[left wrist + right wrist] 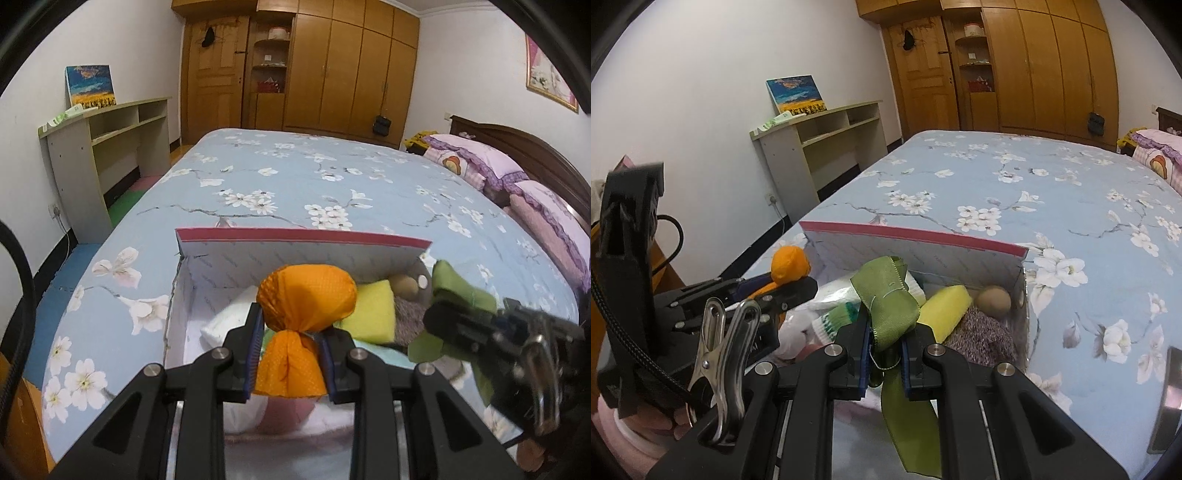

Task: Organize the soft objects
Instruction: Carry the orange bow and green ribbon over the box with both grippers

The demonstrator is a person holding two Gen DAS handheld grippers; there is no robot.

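Note:
My left gripper is shut on an orange cloth bundle, pinched at its tied waist, above the open white box with a red rim on the bed. In the right wrist view the same orange bundle shows at the left, held by the left gripper. My right gripper is shut on a green ribbon that loops up and hangs below the jaws; this ribbon appears at the right of the left wrist view. Inside the box lie a yellow sponge, a tan ball, a grey knitted piece and white cloth.
The box sits at the near edge of a bed with a blue flowered cover. Pink pillows lie at the right by the headboard. A beige shelf desk stands along the left wall, wooden wardrobes at the back.

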